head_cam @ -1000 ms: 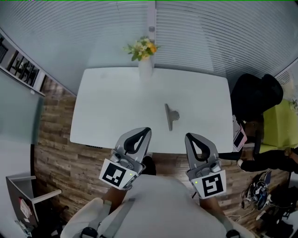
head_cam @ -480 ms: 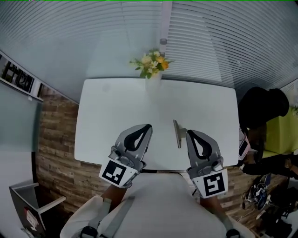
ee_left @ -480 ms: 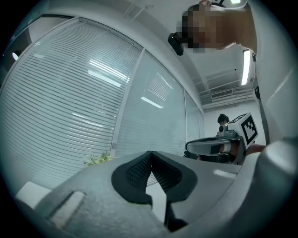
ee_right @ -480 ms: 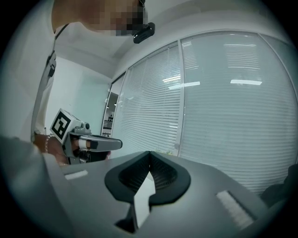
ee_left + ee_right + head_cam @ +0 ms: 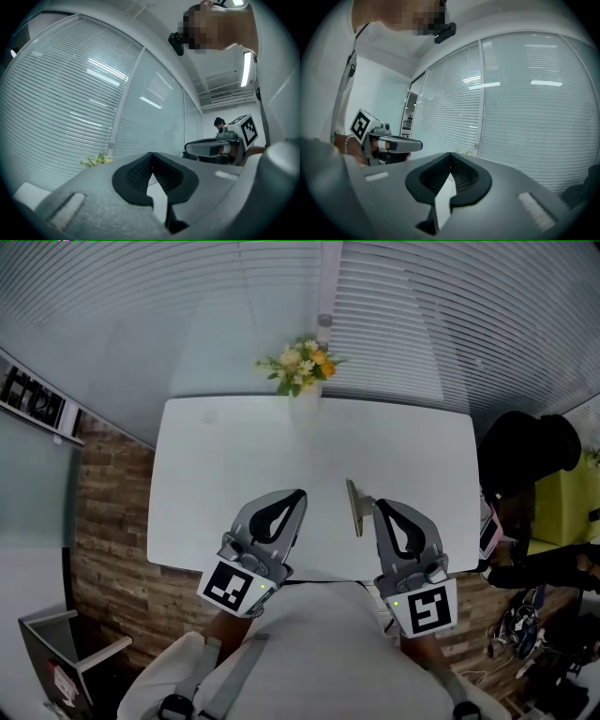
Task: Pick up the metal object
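White table [image 5: 216,474] is seen from above against slatted blinds [image 5: 141,324]. The metal object [image 5: 354,507] lies near the table's front edge, between the two hand-held grippers and just beside the tip of the right gripper [image 5: 379,506]. The object is viewed almost edge-on as a thin grey strip with a small lump on its right side. Its true shape cannot be made out, and whether the gripper tip touches it cannot be told. The left gripper [image 5: 299,495] is held apart from the object, to its left, over the front part of the table. A vase of flowers [image 5: 300,367] is stood at the far edge, the vase itself washed out against the blinds. A person in black [image 5: 525,451] is cut off at the right margin.

Only the head view takes in the metal object; in both gripper views it is masked by the grey gripper bodies. What those views do settle is the jaws. In the left gripper view the black pads [image 5: 136,173] are pressed together at the tip with nothing between them. In the right gripper view the jaws are likewise closed and empty, and a sliver of pale tabletop is shown through the gap behind the pads. Each gripper view also catches the other gripper side-on with its marker cube [image 5: 248,129], a profile not given from above.
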{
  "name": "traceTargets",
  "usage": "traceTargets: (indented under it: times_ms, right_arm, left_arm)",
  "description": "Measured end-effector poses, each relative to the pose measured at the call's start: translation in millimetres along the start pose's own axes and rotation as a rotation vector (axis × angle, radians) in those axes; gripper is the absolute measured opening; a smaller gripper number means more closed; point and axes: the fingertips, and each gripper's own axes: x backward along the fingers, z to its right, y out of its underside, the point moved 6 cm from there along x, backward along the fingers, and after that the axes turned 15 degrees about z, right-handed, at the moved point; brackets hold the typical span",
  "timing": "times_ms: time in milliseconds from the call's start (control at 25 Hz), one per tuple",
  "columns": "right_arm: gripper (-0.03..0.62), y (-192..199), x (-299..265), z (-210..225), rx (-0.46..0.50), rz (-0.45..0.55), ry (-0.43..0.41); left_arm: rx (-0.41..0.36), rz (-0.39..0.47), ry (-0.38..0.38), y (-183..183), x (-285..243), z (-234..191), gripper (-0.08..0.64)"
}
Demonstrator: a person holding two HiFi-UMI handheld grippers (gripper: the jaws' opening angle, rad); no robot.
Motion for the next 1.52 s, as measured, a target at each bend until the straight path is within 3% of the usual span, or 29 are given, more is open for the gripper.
traceTargets:
  times_ms: [520, 920, 1520]
  right_arm:
    - [0.003, -11.0, 40.8, 31.0, -0.005, 0.015, -0.009]
    - [0.016, -2.6, 50.2, 37.3, -0.020, 0.001, -0.029]
    - [0.075, 83.9, 75.4, 63.1, -0.061, -0.139, -0.017]
  left_arm:
    - [-0.025, 0.005, 0.017, 2.1, -21.4, 50.6, 0.003]
    - [-0.032, -0.013, 0.018, 2.7, -20.0, 64.6, 0.003]
    - [-0.027, -0.026, -0.009, 10.1, -13.2, 77.3, 0.003]
